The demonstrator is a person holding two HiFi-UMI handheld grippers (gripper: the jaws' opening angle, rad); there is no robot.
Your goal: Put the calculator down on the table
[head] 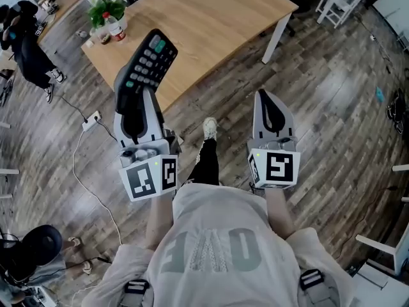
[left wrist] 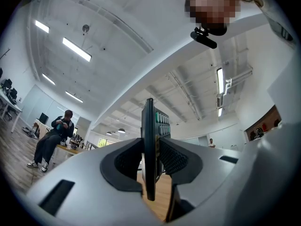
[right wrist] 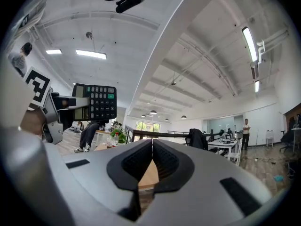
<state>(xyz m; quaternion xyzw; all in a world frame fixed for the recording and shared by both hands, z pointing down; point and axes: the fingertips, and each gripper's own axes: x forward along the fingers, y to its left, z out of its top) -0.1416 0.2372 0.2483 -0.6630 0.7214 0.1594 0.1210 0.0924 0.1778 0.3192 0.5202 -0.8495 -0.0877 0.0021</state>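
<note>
A black calculator (head: 150,59) with green keys is clamped by its lower end in my left gripper (head: 130,93), which is shut on it. It sticks up and forward over the near edge of the wooden table (head: 211,18). In the left gripper view the calculator (left wrist: 149,145) stands edge-on between the two pads. My right gripper (head: 264,96) hangs over the floor to the right, short of the table, with its jaws shut and nothing in them. From the right gripper view (right wrist: 152,147) the calculator (right wrist: 99,101) shows at the left with its keys facing me.
A potted plant (head: 107,11) and a bottle (head: 116,27) stand at the table's left corner. A power strip (head: 91,120) and cable lie on the wood floor at the left. A seated person (head: 25,43) is at the far left; white furniture (head: 339,5) stands beyond the table.
</note>
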